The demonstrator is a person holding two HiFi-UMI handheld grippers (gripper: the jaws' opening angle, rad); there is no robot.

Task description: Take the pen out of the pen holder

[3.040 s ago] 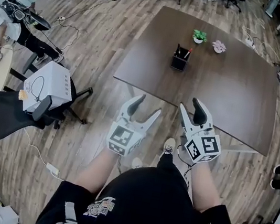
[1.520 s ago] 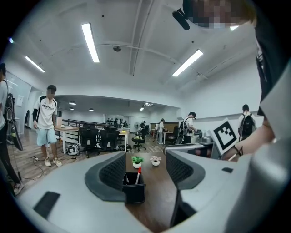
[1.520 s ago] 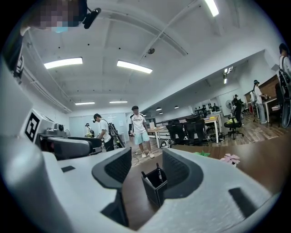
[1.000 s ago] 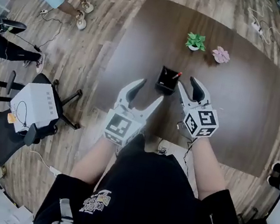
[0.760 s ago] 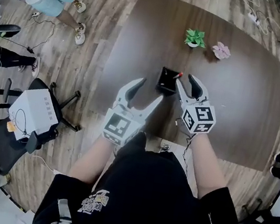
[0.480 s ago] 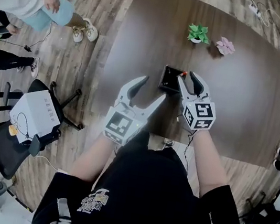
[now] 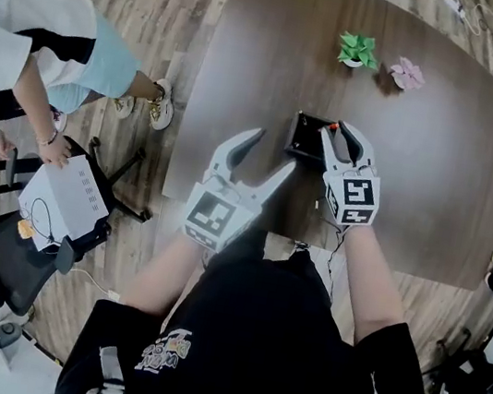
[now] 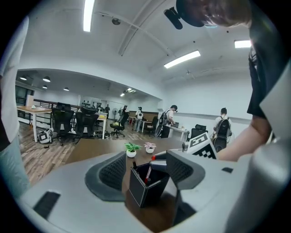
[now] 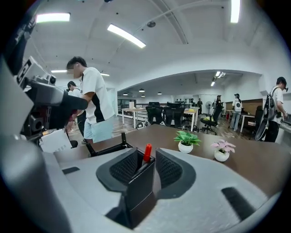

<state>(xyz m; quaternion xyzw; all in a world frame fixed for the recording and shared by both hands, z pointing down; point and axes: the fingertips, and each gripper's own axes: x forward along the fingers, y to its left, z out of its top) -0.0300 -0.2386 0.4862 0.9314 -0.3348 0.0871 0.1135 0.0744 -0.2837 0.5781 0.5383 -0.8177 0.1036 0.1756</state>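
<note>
Right gripper [image 7: 343, 136] closing on red-capped pen [image 9: 147, 153]
Pads flank pen in pen holder [image 9: 140, 191], not touching; left gripper [image 7: 274, 149] spread, gripping nothing, near-left of it

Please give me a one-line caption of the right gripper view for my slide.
Right tongs, jaws just closing but not yet pressing, straddle the red-capped pen in the black pen holder.

Black pen holder [image 7: 306, 137]; red-capped pen [image 9: 147, 153]; dark brown table [image 7: 426, 184].
</note>
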